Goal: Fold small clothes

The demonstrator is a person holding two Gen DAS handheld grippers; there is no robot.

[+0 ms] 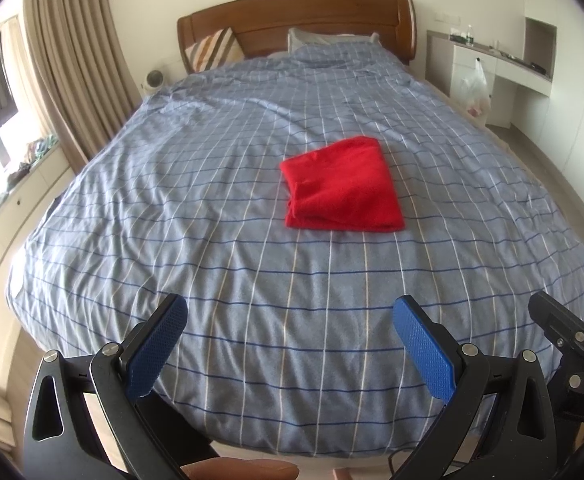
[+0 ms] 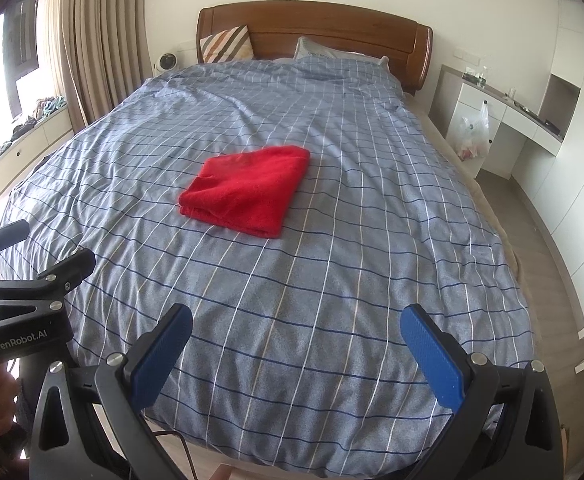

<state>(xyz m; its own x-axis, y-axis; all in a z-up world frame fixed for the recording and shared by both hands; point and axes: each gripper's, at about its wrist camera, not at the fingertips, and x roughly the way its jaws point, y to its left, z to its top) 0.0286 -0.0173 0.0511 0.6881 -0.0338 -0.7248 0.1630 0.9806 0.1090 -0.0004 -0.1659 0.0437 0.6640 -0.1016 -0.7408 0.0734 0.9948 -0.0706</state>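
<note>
One folded red cloth (image 1: pixel 342 186) on bed (image 1: pixel 251 280).

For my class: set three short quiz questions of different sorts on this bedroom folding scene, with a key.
1. True or false: the red cloth lies folded on the checked duvet.
2. Which gripper holds the cloth? A left gripper B right gripper C neither
3. Fill in: a striped ____ leans against the wooden headboard.

Key: 1 true. 2 C, both sets of fingers are spread apart and empty, at the foot of the bed. 3 cushion.
</note>
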